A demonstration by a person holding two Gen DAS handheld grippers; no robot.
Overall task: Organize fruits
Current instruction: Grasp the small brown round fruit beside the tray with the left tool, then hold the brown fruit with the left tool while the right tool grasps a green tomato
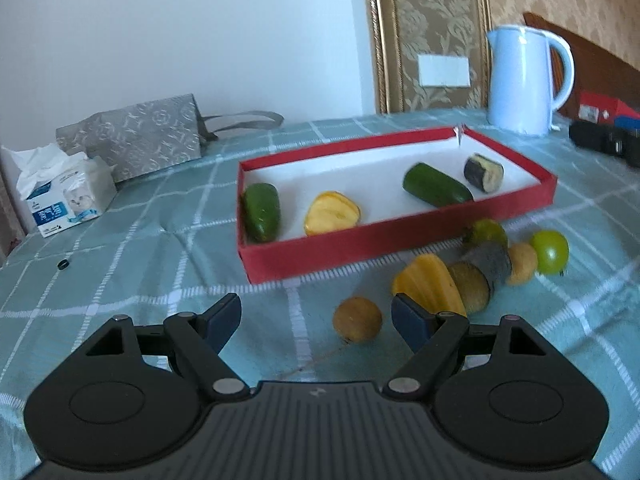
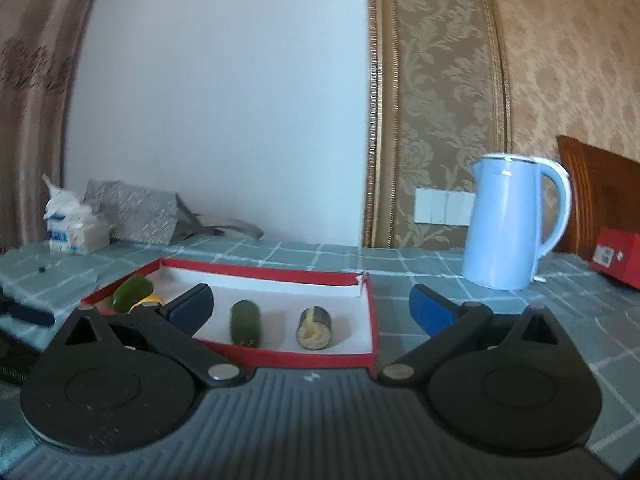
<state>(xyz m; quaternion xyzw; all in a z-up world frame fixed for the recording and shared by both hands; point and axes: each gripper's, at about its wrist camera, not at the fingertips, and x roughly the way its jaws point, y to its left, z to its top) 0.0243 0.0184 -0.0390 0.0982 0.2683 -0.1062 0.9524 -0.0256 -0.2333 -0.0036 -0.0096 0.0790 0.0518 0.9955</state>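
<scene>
My left gripper (image 1: 316, 320) was wide apart and held nothing. A small brown fruit (image 1: 357, 319) sat just past its tips on the checked worktop (image 1: 140, 264), with more loose fruits (image 1: 476, 264) near it. Behind them, the red box (image 1: 360, 246) held a green piece (image 1: 261, 212), a yellow piece (image 1: 331, 213), a cucumber (image 1: 436, 185) and an eggplant chunk (image 1: 483, 173). My right gripper (image 2: 312, 312) was also apart and empty.

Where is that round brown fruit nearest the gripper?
In the left wrist view, the brown fruit lies on the checked cloth, outside the red box, just left of the yellow piece.
</scene>
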